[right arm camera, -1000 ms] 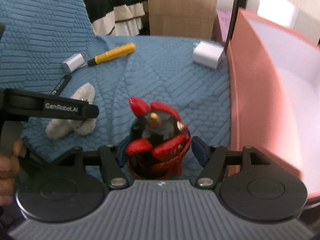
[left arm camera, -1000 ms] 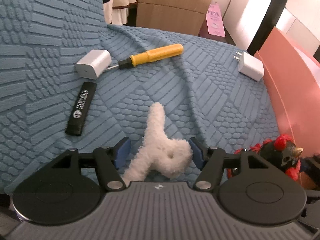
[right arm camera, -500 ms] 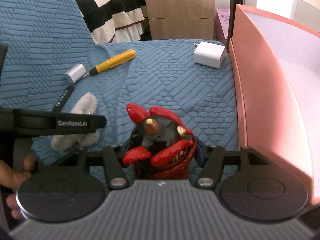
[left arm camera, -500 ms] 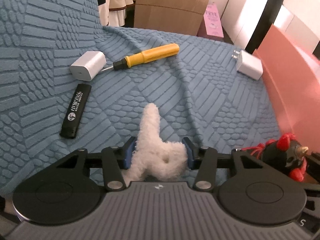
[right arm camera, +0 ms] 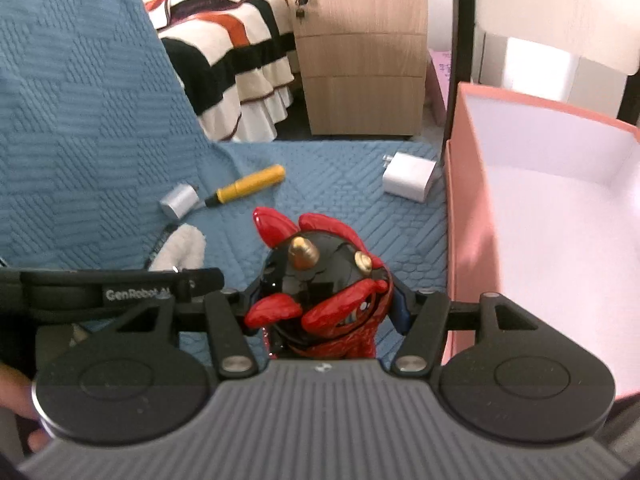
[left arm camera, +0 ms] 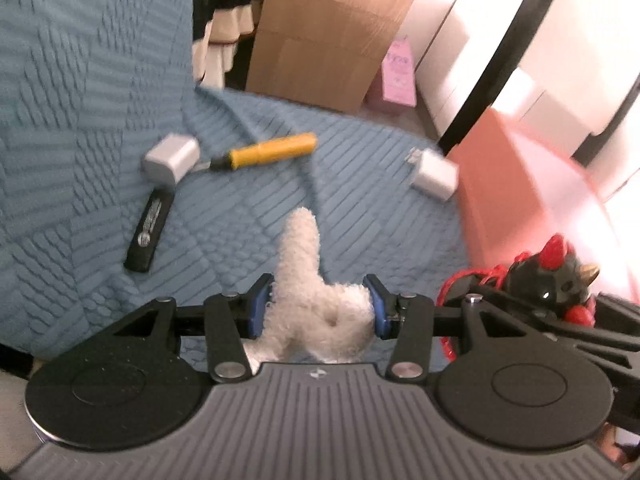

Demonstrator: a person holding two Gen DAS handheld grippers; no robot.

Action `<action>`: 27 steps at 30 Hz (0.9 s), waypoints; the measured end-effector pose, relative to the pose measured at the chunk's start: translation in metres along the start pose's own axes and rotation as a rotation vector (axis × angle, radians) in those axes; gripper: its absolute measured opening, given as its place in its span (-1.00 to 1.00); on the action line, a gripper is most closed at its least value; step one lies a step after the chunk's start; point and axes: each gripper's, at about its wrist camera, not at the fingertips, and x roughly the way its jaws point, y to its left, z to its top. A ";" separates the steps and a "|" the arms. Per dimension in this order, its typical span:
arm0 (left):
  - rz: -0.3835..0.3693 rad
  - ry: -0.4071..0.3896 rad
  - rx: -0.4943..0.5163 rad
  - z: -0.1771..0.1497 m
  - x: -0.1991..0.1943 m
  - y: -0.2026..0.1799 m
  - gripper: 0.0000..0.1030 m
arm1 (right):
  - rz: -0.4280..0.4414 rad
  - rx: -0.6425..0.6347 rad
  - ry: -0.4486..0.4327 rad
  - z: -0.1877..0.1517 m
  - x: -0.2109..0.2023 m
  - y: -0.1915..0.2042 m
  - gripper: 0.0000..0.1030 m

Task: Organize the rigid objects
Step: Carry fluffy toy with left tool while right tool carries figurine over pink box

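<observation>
White plush piece (left arm camera: 316,312) and black-red figurine (right arm camera: 324,300) sit clamped between jaws

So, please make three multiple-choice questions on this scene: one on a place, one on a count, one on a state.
1. Where does the yellow screwdriver lie?
A. in the pink box
B. on the blue cover
C. on the wooden cabinet

2. How many white chargers are on the cover?
A. one
B. two
C. four

3. What is the left gripper doing?
A. holding the white plush piece
B. hanging open over nothing
C. holding the screwdriver

Answers:
1 B: it rests on the blue cover.
2 B: one charger beside the screwdriver, another charger by the pink box.
3 A: its pads press the white plush piece.
</observation>
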 end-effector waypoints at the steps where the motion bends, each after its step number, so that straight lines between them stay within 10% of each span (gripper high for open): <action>1: -0.007 -0.009 0.002 0.002 -0.007 -0.003 0.06 | 0.002 0.011 0.003 0.002 -0.007 -0.002 0.20; 27: -0.186 -0.093 0.128 -0.013 -0.133 -0.096 0.06 | -0.098 0.102 -0.088 -0.001 -0.145 -0.030 0.20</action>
